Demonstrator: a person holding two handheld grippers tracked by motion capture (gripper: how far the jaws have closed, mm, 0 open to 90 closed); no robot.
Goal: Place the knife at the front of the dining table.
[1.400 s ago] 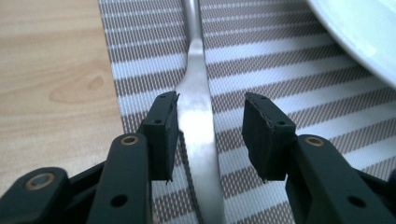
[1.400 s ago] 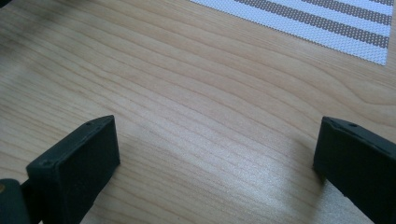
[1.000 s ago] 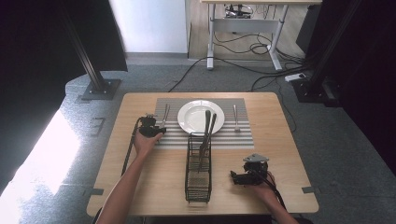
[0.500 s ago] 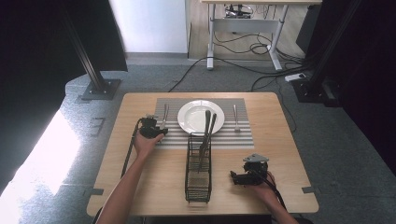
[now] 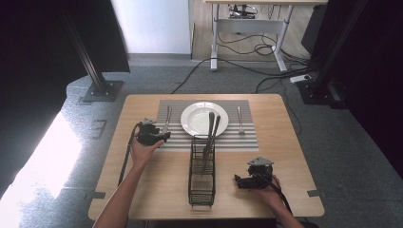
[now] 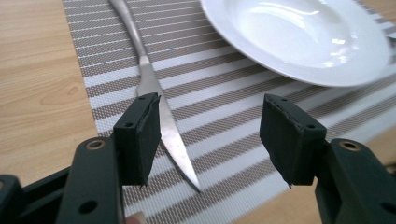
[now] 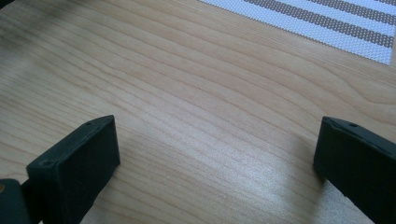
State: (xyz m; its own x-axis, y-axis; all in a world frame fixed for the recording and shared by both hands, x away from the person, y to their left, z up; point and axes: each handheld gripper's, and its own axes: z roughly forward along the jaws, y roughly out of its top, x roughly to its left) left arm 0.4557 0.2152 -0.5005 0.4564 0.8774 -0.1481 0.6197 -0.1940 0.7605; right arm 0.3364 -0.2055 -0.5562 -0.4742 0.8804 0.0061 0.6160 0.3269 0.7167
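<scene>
The knife [image 6: 159, 112] is thin, hard and slippery (grab its handle). The left gripper [image 6: 219, 135] has just been opening wide, holding nothing.

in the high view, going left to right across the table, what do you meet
left gripper → knife → plate → fork → right gripper sits nearer the person, level with the fork's side, so its place is less sure
</scene>
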